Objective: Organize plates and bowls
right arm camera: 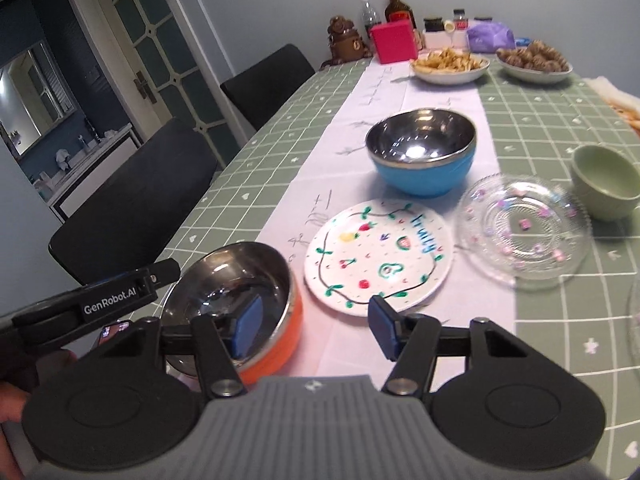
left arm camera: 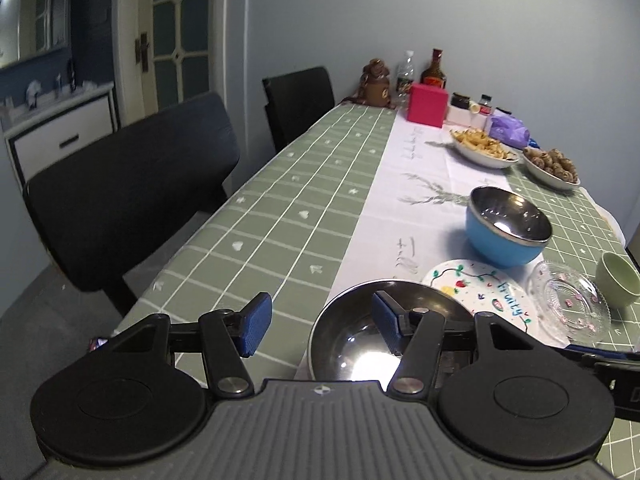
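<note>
Your left claw hangs wide open and empty over the orange steel-lined bowl; your right claw gapes empty too. That bowl sits at seven o'clock of the round white fruit-painted plate. It probably handles light, stiff and slick, so pinch its rim. Green checked tabletop, white runner, black chairs at nine o'clock.

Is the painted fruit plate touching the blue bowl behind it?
Apart. In the right wrist view, a strip of white table runner shows plainly between the painted plate and the base of the blue bowl.
</note>
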{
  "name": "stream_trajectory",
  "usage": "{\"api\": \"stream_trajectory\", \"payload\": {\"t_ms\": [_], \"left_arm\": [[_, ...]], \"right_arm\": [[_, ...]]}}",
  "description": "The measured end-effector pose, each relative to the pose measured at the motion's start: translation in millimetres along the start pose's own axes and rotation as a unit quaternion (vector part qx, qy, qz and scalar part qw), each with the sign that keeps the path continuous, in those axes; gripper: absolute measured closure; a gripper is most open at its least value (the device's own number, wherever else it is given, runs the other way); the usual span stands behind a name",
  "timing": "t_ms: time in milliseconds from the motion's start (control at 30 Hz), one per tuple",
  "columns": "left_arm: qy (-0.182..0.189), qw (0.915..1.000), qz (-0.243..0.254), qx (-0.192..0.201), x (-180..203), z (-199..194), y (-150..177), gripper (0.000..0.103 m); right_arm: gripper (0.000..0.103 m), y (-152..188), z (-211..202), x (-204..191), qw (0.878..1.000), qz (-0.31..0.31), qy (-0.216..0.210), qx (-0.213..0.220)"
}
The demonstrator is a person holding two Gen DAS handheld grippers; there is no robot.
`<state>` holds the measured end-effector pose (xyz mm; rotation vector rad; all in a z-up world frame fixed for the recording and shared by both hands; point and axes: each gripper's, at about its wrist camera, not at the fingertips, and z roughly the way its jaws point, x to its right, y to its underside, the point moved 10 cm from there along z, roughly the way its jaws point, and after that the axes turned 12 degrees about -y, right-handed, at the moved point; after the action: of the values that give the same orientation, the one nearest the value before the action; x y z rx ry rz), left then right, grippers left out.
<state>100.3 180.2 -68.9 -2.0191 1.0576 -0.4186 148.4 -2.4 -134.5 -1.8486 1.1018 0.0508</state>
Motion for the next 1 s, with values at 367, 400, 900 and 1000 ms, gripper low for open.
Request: {"api": "stream_trajectory", "payload": {"t_ms": [367, 400, 900, 1000], "left_arm": [[0.008, 0.9956, -0.053, -0.077, -13.5, 35.6, 19.0, 0.029], [0.009, 0.9951, -0.052, -0.083, -12.6, 37.5, 21.8, 0.029], [0.027, 0.9908, -0.037, -0.127, -1.9, 38.7, 38.2, 0.095], [0.027, 0.992, -0.032, -0.12, 1.0, 34.1, 37.0, 0.095]], "right_arm": [[0.062, 3.2, 37.3, 4.9, 0.998, 0.042, 0.001, -0.043], [0.063, 4.3, 40.7, 5.3, 0.998, 0.044, 0.003, -0.047], [0.089, 9.6, 53.2, 1.9, 0.996, 0.058, -0.017, -0.059], [0.09, 9.9, 49.9, 2.9, 0.996, 0.06, -0.014, -0.061]]}}
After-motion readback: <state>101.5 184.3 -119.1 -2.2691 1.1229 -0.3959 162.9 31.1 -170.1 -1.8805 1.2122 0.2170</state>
